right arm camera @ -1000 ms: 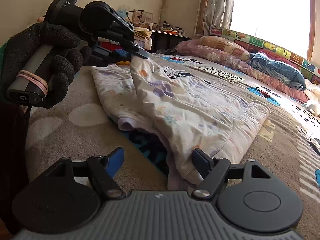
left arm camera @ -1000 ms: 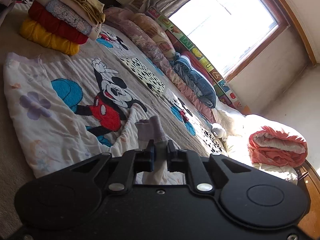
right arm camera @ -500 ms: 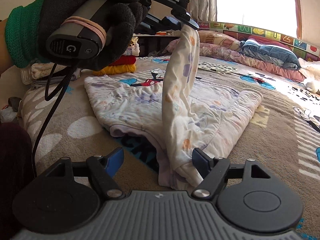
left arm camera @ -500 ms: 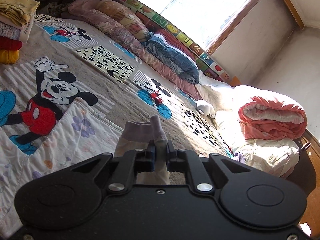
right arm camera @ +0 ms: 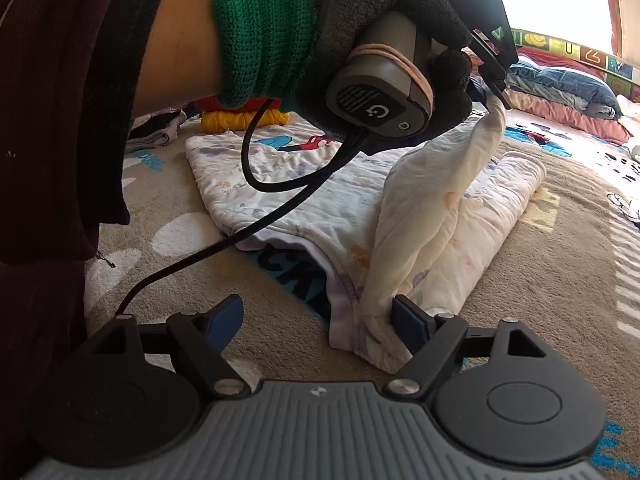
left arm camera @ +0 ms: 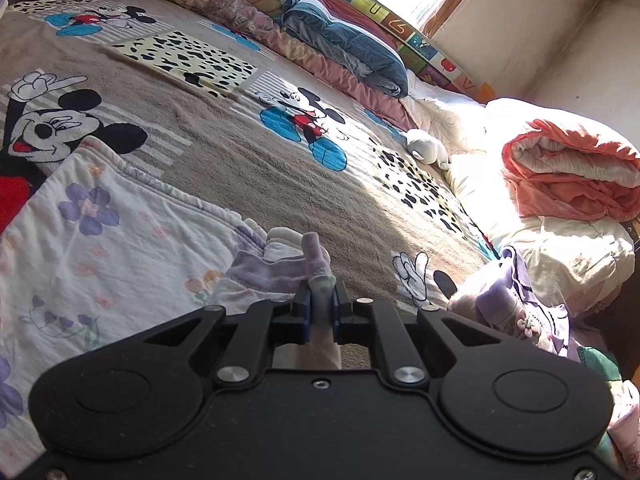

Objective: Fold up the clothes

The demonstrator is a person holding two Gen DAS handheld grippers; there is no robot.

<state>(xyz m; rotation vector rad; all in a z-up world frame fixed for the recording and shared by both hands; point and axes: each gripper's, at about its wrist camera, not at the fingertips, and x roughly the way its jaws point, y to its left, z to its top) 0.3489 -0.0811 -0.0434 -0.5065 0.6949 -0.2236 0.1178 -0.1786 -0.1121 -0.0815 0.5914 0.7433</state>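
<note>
A white floral garment point(right arm camera: 460, 216) with lilac trim lies partly folded on the Mickey Mouse blanket point(left arm camera: 248, 160); it also shows in the left wrist view point(left arm camera: 104, 240). My left gripper point(left arm camera: 320, 304) is shut on a lilac-edged end of the garment and holds it up over the folded part; it shows in the right wrist view point(right arm camera: 498, 94) in a gloved hand. My right gripper point(right arm camera: 318, 318) is open, low over the blanket, its right finger point(right arm camera: 408, 320) against the garment's near corner.
A stack of folded clothes, yellow at the bottom point(right arm camera: 240, 118), stands at the back left. Pillows and a blue quilt point(left arm camera: 348, 48) line the window side. A pink and white rolled quilt point(left arm camera: 572, 172) and loose lilac clothes point(left arm camera: 516, 300) lie at the right.
My left gripper has carried the held end of the garment to the right, across the folded part, and lower. My right gripper has stayed at the near corner.
</note>
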